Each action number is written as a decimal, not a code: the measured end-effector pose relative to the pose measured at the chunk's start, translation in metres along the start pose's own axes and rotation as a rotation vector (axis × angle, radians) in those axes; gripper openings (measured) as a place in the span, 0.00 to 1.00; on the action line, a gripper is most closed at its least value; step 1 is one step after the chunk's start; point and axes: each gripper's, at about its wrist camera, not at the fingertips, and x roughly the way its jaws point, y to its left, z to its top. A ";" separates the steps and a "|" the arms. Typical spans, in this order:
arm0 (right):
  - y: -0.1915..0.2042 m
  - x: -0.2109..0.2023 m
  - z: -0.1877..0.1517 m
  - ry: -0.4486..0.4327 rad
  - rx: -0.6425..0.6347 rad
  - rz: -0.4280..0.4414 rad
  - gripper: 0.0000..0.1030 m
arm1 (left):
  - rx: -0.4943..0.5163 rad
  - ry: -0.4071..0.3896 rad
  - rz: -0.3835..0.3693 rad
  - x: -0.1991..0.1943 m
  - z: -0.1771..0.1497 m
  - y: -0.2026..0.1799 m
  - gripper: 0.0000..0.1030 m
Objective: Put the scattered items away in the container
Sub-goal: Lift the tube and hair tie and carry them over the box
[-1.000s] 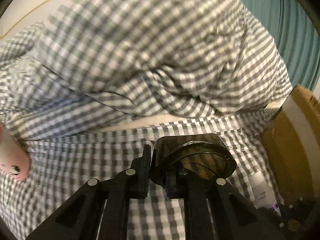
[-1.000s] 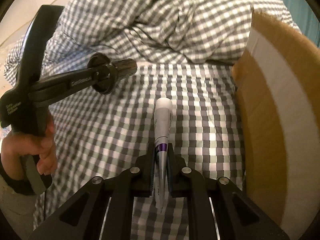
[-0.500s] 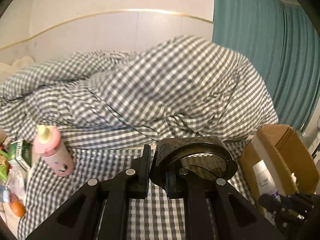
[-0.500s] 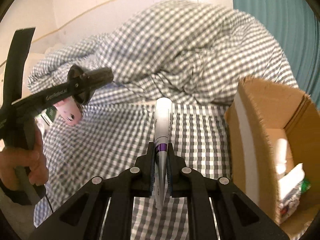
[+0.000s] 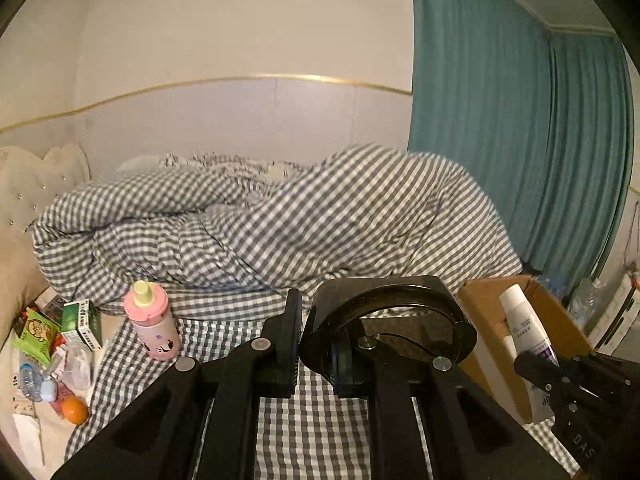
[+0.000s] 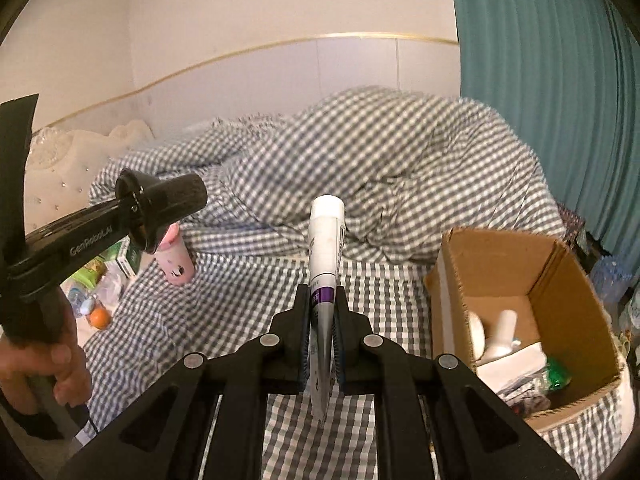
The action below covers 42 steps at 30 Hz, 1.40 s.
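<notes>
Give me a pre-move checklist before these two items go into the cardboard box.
1. Right gripper shut on the white tube: ok.
2. Left gripper shut on the black round object: ok.
3. Cardboard box open on top: ok.
4. Room left inside the box: ok, bare floor shows beside the items already there.
5. Either gripper above the box opening: not ok, both are still short of it.
6. How firmly the black round object is held: cannot tell.
</notes>
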 end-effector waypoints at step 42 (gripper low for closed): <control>-0.169 -0.118 0.005 -0.119 0.163 -0.260 0.10 | 0.133 -0.009 -0.243 -0.024 0.009 -0.181 0.11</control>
